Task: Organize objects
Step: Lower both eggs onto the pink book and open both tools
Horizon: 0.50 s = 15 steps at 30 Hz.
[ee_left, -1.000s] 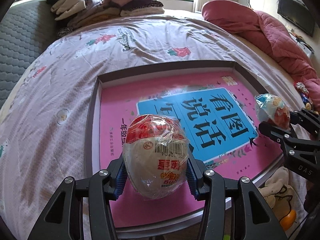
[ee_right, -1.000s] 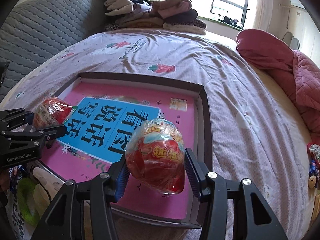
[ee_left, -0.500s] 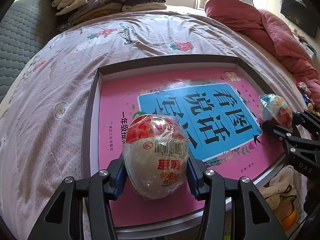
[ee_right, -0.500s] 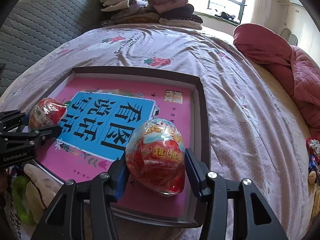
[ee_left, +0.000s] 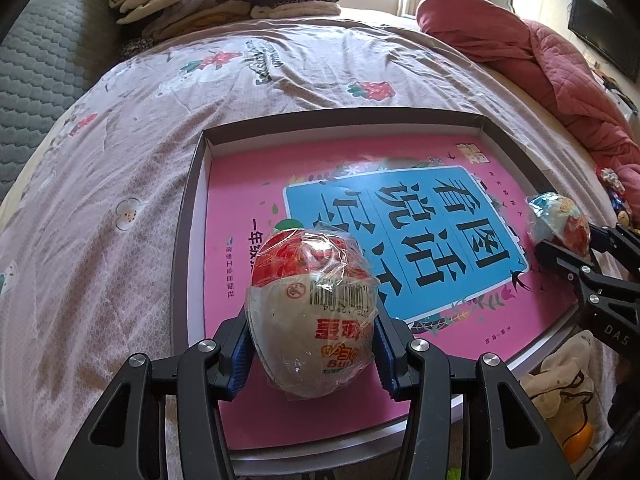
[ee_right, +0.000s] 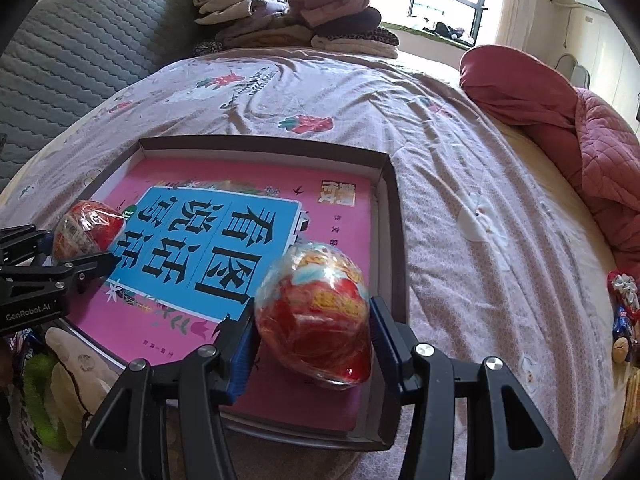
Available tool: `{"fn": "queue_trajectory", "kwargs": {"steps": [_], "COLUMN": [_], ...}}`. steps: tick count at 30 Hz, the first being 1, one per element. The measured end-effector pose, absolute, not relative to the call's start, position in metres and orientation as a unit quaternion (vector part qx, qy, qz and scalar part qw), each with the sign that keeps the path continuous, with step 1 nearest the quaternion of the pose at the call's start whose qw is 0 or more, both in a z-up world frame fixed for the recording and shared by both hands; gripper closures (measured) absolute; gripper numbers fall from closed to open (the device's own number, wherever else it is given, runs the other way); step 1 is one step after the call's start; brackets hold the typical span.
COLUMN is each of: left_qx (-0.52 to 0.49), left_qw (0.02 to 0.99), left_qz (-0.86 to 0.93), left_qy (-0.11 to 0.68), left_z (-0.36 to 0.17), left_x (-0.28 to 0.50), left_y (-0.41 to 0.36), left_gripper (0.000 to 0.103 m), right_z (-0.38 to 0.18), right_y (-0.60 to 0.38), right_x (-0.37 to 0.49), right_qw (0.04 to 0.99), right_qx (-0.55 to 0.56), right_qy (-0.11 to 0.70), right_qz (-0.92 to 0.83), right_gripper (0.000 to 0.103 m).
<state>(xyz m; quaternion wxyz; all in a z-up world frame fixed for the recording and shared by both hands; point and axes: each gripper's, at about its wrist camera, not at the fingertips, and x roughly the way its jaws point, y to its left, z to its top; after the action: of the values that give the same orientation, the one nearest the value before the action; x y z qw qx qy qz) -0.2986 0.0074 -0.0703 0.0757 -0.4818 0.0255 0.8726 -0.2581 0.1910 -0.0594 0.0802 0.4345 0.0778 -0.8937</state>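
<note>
**Two wrapped eggs held over a shallow box on the bed**

The left gripper [ee_left: 312,354] is clamped on a white and red egg [ee_left: 314,316] wrapped in clear crinkled film, its blue pads pressing both flanks of the shell. A barcode and red printed characters show on the white half, which faces the camera; the red half points away. The egg hangs over the near left part of a grey box [ee_left: 188,216] that lies open on the bed.

The right gripper [ee_right: 314,344] is closed on a second egg [ee_right: 314,314] — mostly red, with yellow and pale blue patches under the same kind of film. This one sits over the box's near right corner, just inside the right wall. Whether either egg touches what lies under it is hard to say from these angles.

Inside the box lies a pink book [ee_left: 248,200], flat, nearly filling the floor; its cover carries a large blue panel with black characters.

Each gripper shows in the other's view, at the edge of the frame — both over opposite near corners of the box, well apart.

The bedsheet [ee_left: 120,152] is pale purple with strawberries and small flowers. A pile of folded clothes [ee_right: 288,20] sits at the far end against a grey quilted headboard [ee_right: 80,40], and a pink quilt [ee_right: 560,120] is heaped along the right side. A cream soft toy [ee_left: 560,376] lies below the near edge of the bed.
</note>
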Motion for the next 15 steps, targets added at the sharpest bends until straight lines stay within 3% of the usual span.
{"fn": "queue_trajectory", "kwargs": {"steps": [15], "left_qx": [-0.474], "left_qw": [0.083], "left_qz": [0.877], "left_qy": [0.015], "left_z": [-0.058], "left_x": [-0.292], "left_y": [0.004], "left_gripper": [0.034], "right_z": [-0.047], "right_y": [0.194], "right_x": [-0.253], "right_qw": [0.093], "right_qx": [0.423], "right_qy": [0.059], "right_qz": [-0.900], "right_gripper": [0.047]}}
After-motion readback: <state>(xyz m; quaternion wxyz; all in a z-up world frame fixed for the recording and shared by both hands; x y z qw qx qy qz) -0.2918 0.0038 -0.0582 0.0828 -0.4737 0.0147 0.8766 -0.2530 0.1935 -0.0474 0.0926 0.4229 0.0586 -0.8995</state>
